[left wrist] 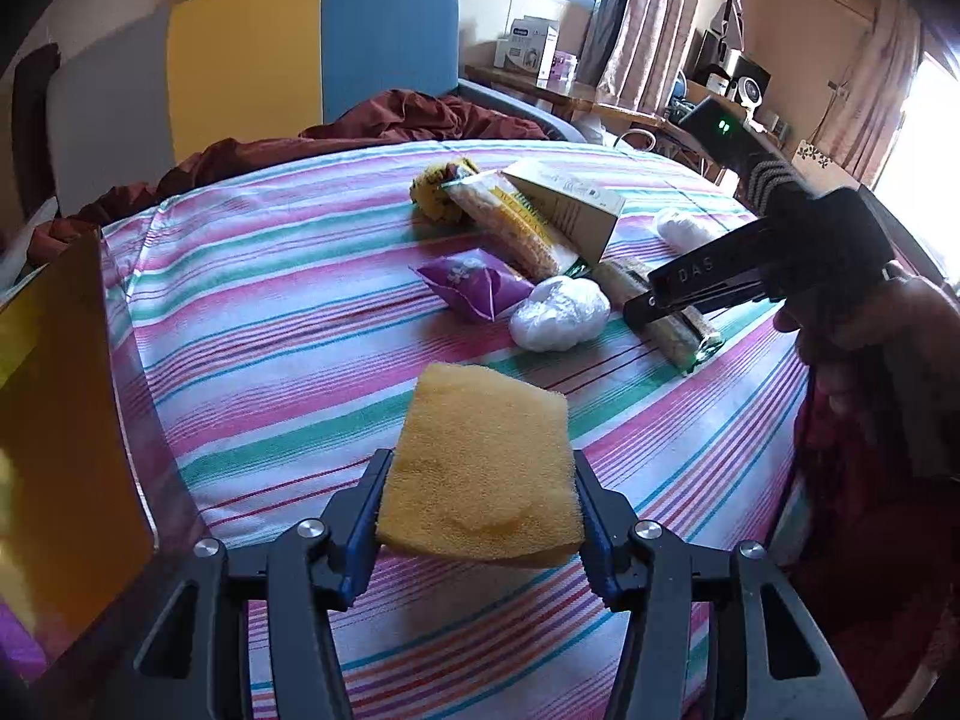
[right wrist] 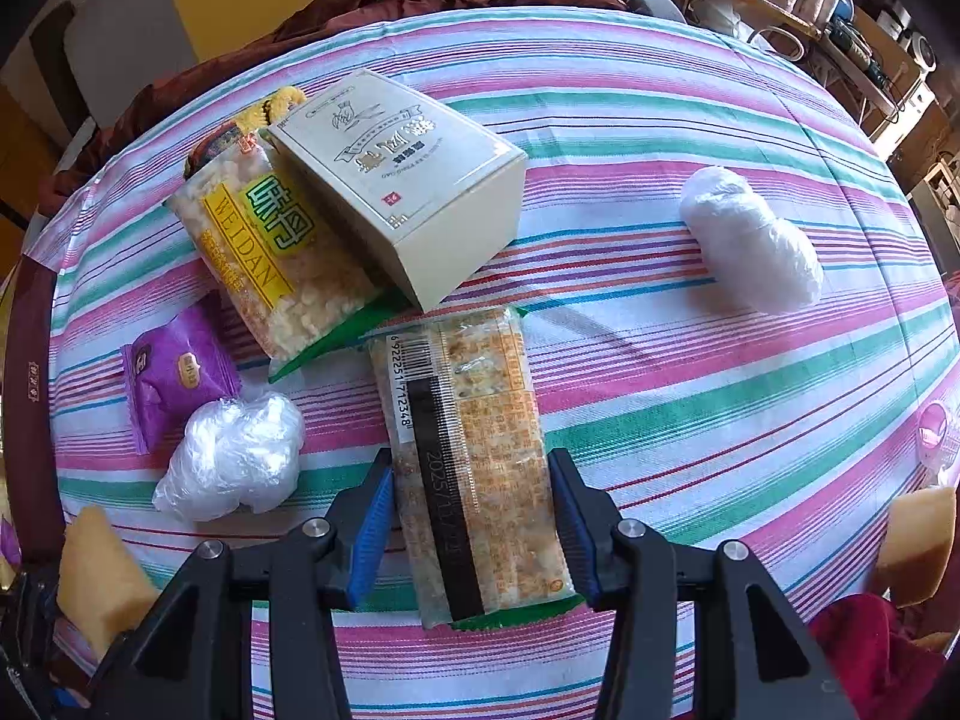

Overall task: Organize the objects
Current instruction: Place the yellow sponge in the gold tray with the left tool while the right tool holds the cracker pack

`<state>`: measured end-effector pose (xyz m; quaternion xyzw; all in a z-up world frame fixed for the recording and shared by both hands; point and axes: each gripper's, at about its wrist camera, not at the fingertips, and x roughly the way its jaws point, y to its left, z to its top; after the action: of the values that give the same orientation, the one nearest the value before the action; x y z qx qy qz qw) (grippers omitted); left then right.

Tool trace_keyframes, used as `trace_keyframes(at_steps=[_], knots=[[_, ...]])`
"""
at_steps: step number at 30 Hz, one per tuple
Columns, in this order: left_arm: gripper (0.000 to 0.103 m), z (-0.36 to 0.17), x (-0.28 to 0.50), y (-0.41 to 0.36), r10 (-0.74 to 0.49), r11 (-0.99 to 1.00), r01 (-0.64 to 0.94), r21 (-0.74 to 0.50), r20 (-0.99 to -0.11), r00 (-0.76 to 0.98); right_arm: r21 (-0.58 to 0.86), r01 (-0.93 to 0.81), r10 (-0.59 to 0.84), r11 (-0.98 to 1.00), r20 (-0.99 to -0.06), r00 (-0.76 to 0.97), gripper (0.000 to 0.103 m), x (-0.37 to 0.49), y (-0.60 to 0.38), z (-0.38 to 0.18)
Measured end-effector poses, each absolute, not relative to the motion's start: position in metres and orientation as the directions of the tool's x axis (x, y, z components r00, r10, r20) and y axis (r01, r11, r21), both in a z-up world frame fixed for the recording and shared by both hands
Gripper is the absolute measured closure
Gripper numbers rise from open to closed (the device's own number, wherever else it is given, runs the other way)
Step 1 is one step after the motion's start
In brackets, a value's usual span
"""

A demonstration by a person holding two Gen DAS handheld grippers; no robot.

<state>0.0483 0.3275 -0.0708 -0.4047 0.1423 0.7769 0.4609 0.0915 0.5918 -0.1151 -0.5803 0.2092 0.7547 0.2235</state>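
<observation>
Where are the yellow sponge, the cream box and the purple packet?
yellow sponge (left wrist: 480, 462), left wrist view, top face.
cream box (right wrist: 414, 180), right wrist view, printed lid.
purple packet (right wrist: 177, 375), right wrist view, front panel.

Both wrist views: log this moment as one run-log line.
left gripper: shut on yellow sponge, held above striped sheet | right gripper: jaws around barcode-side snack pack lying on sheet, contact unclear

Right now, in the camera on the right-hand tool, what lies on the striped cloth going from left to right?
Purple snack packet → crumpled clear plastic ball → snack bar with the barcode, between the jaws → white plastic-wrapped roll.
</observation>
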Motion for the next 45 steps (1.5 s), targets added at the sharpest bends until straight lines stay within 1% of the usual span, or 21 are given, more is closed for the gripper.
trace_keyframes(at_steps=[5, 9, 12, 15, 18, 22, 25, 30, 35, 37, 39, 43, 45], knots=[[0.047, -0.040, 0.039, 0.303, 0.632, -0.573, -0.802, -0.171, -0.715, -0.299, 0.055, -0.579, 0.096, -0.813, -0.969, -0.227, 0.053, 0.099, 0.595, -0.114], [0.047, -0.023, 0.016, 0.274, 0.619, -0.636, -0.751, -0.177, -0.699, -0.359, 0.052, -0.578, 0.099, -0.814, -0.969, -0.227, 0.053, 0.105, 0.597, -0.113], [0.047, -0.012, -0.011, 0.241, 0.585, -0.700, -0.692, -0.178, -0.698, -0.412, 0.049, -0.577, 0.101, -0.816, -0.969, -0.225, 0.053, 0.109, 0.601, -0.113], [0.047, -0.006, -0.045, 0.200, 0.535, -0.773, -0.607, -0.186, -0.705, -0.465, 0.048, -0.576, 0.102, -0.816, -0.969, -0.225, 0.053, 0.114, 0.604, -0.112], [0.047, -0.008, -0.079, 0.162, 0.440, -0.847, -0.512, -0.143, -0.729, -0.525, 0.042, -0.574, 0.106, -0.818, -0.969, -0.223, 0.053, 0.120, 0.609, -0.112], [0.047, -0.032, -0.118, 0.128, 0.319, -0.907, -0.411, -0.094, -0.789, -0.525, 0.040, -0.573, 0.108, -0.819, -0.969, -0.222, 0.053, 0.128, 0.614, -0.111], [0.047, -0.052, -0.135, 0.116, 0.268, -0.926, -0.369, -0.077, -0.822, -0.502, 0.040, -0.573, 0.108, -0.819, -0.969, -0.222, 0.053, 0.125, 0.611, -0.110], [0.046, -0.079, -0.144, 0.111, 0.208, -0.937, -0.348, -0.033, -0.852, -0.480, 0.038, -0.572, 0.110, -0.819, -0.969, -0.220, 0.053, 0.130, 0.614, -0.110], [0.042, -0.083, -0.140, 0.114, 0.198, -0.932, -0.362, -0.009, -0.849, -0.489, 0.037, -0.571, 0.110, -0.820, -0.969, -0.220, 0.053, 0.131, 0.615, -0.109], [0.041, -0.080, -0.136, 0.114, 0.206, -0.931, -0.365, -0.015, -0.847, -0.491, 0.036, -0.571, 0.110, -0.820, -0.969, -0.220, 0.053, 0.128, 0.612, -0.108], [0.034, -0.074, -0.128, 0.111, 0.221, -0.931, -0.364, -0.026, -0.835, -0.504, 0.036, -0.570, 0.111, -0.821, -0.969, -0.220, 0.053, 0.128, 0.613, -0.108], [0.033, -0.058, -0.117, 0.104, 0.216, -0.937, -0.349, -0.014, -0.807, -0.549, 0.035, -0.571, 0.111, -0.821, -0.969, -0.220, 0.053, 0.128, 0.610, -0.107], [0.033, -0.050, -0.107, 0.097, 0.229, -0.940, -0.340, -0.028, -0.791, -0.568, 0.036, -0.572, 0.111, -0.820, -0.969, -0.220, 0.054, 0.123, 0.607, -0.108]])
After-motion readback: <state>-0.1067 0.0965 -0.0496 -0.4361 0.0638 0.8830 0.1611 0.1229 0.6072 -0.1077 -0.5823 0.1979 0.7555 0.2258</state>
